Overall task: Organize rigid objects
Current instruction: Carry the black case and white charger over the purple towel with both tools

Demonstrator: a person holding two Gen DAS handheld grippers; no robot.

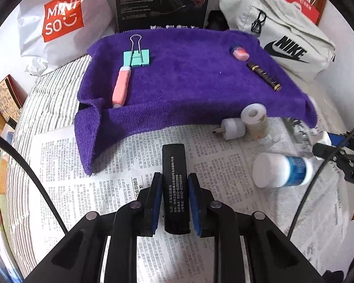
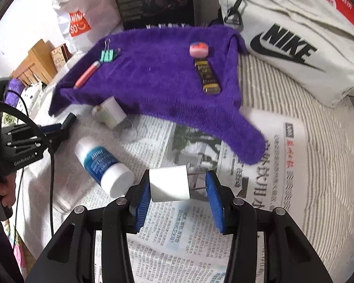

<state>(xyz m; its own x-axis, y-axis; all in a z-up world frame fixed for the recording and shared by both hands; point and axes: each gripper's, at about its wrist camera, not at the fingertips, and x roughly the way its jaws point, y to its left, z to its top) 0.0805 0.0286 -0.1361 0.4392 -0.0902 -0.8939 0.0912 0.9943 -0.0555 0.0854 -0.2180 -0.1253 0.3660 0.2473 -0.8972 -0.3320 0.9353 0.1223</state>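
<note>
Blue-padded fingers (image 1: 157,200) of the left gripper (image 1: 175,181) are clenched on a black lighter (image 1: 175,188), which stands lengthwise between them at the lower centre of the left wrist view, its white-printed face up and its far end reaching past the fingertips over the newspaper (image 1: 120,165). In the right wrist view, the right gripper (image 2: 177,186) grasps a white plug adapter (image 2: 169,184) at the lower centre: the adapter's body rests against the left pad (image 2: 142,198), and its metal prongs point toward the right pad; whether they touch it cannot be told.

Beyond the left gripper, a purple towel (image 1: 188,82) fills the middle of the frame. On it lie a mint binder clip (image 1: 136,56) at upper left, a pink tube (image 1: 121,86) just below the clip, a small pink jar (image 1: 240,52) at upper right, and a dark brown-and-gold tube (image 1: 264,76) just below the jar. At the towel's near right edge, on the newspaper, sit a white tape roll (image 1: 254,120) and a second white plug (image 1: 232,128) touching it. A white bottle with a blue label (image 1: 280,169) lies on its side at the right, near the right gripper's fingertip. Behind the towel stand a white shopping bag with an orange logo (image 1: 63,16), a black box (image 1: 162,2) and a pale grey bag (image 1: 283,30).
</note>
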